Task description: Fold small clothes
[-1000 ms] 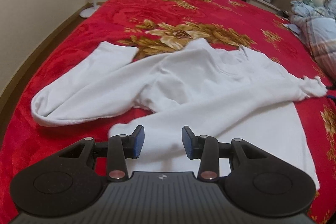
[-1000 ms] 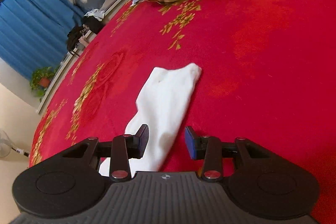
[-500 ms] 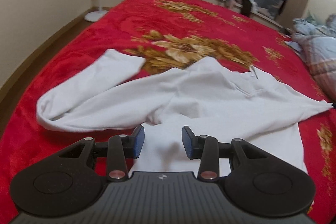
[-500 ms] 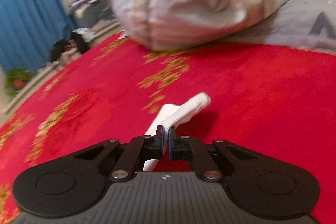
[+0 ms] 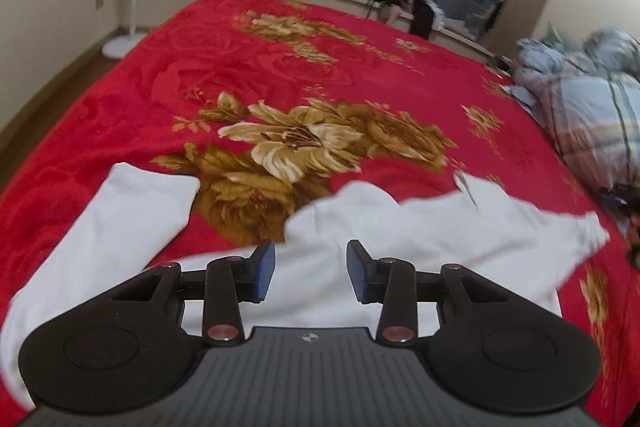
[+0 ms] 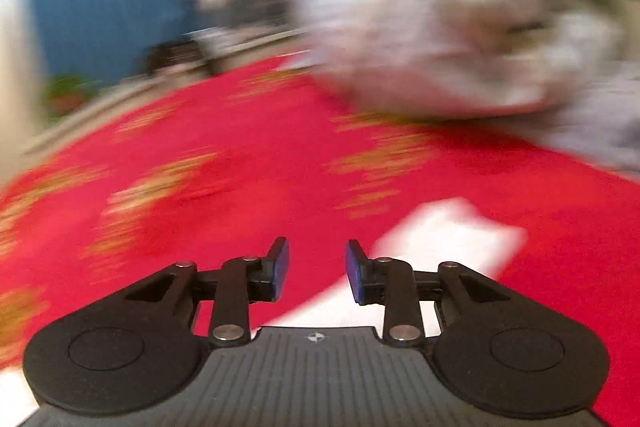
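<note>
My left claw [image 5: 307, 271] hangs released over the white top [image 5: 400, 247], spread low in frame on the red bed [image 5: 200, 79]. My right claw [image 6: 316, 269] has just been opening, nothing between its pads; a white sleeve [image 6: 444, 239] lies lower right. I judge I'm repositioning; next I need a fresh edge grip.

you have a white long-sleeved top [image 5: 420, 235] lying spread but rumpled on the red flowered blanket [image 5: 248, 75]. one sleeve [image 5: 108, 227] runs out flat to the left of the blanket's big gold flower, its cuff end just beside the gold leaves. the body bunches up in a ridge just below that flower, and the other end tapers to a point toward the blanket's right edge. in your right wrist view a white sleeve end [image 6: 448, 235] lies flat on the blanket, blurred.
</note>
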